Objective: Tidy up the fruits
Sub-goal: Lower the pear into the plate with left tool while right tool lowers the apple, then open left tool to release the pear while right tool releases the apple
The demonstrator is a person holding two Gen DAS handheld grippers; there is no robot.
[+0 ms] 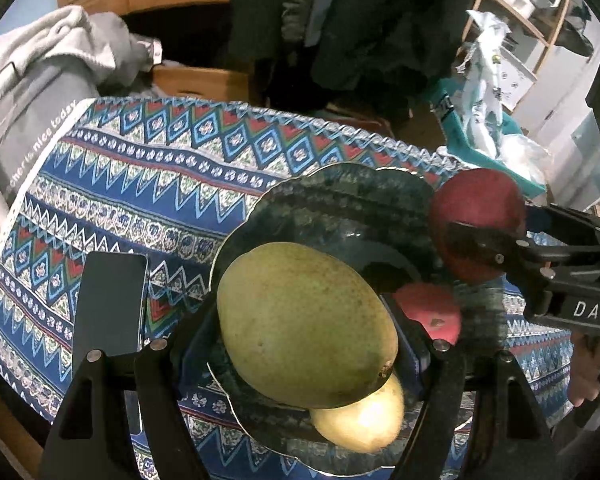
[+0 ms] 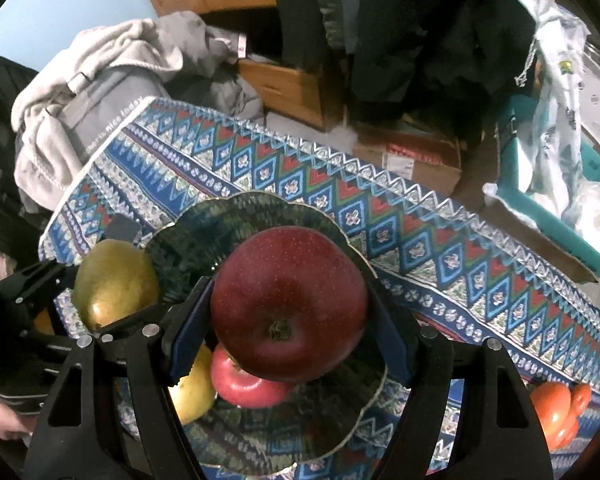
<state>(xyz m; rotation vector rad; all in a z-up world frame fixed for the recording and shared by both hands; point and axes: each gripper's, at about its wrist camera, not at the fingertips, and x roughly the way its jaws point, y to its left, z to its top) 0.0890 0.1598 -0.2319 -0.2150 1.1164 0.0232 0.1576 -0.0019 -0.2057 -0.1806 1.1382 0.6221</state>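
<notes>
Red apple between right claw pads

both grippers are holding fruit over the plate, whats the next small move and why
Probably lower the right gripper and set the dark red apple on the bare far part of the green plate. The near part already holds a red apple and a yellow fruit.

White lettering "DAS" on the black body of the right gripper, low at the right edge of the left wrist view. Pale print running along the edge of the grey fabric just beside the patterned tablecloth: "...is nice today", opening letters cut off. Nothing else legible.
</notes>
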